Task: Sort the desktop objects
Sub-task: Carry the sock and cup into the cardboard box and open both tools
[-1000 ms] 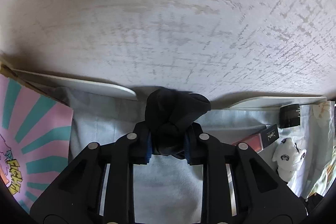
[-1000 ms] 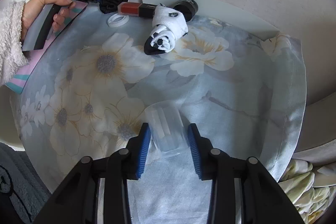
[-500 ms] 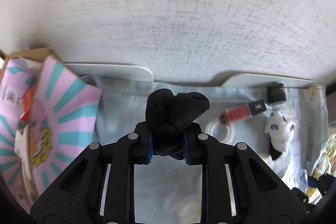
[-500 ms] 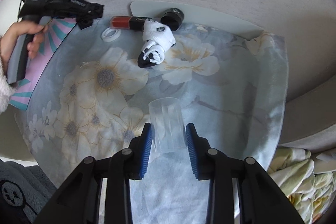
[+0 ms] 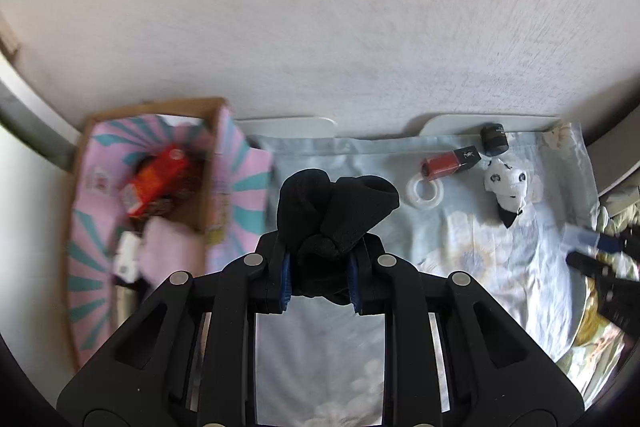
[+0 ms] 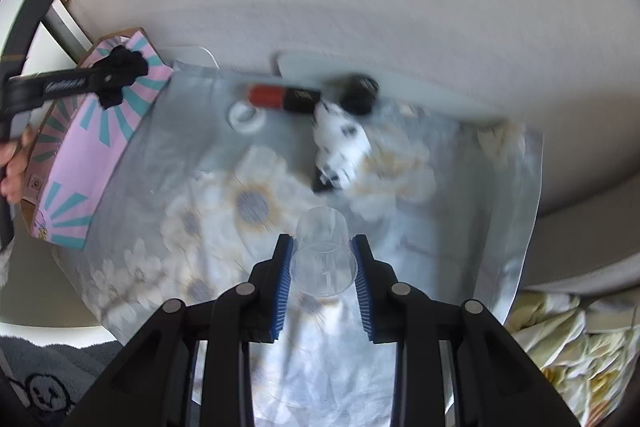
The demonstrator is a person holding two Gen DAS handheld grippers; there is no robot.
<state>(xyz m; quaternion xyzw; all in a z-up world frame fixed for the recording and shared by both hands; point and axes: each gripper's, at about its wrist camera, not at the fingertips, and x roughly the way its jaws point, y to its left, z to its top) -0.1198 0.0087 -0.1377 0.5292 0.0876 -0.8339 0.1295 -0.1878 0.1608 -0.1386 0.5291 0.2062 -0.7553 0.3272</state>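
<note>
My left gripper point(image 5: 320, 269) is shut on a balled black sock point(image 5: 336, 211), held in the air above the flowered cloth point(image 5: 480, 259) and just right of the pink and teal box point(image 5: 240, 187). My right gripper point(image 6: 323, 263) is shut on a clear plastic cup point(image 6: 322, 251), lifted over the flowered cloth point(image 6: 180, 211). The left gripper point(image 6: 120, 75) with its black sock also shows in the right wrist view, over the pink box point(image 6: 92, 147). On the cloth's far side lie a red lipstick point(image 5: 450, 161), a black jar point(image 5: 494, 139), a white ring point(image 5: 425, 190) and a white rolled sock point(image 5: 506, 183).
The open box holds a red packet point(image 5: 158, 179) and a pink item point(image 5: 168, 251). A white wall point(image 5: 320, 7) rises behind the round table point(image 6: 400, 89). A person's hand point(image 6: 14, 167) grips the left tool. Crumpled bedding point(image 6: 568, 347) lies at right.
Both grippers have risen with their loads. The left one has drawn back, so the open box and the far objects came into its view. The cup has left the cloth.
</note>
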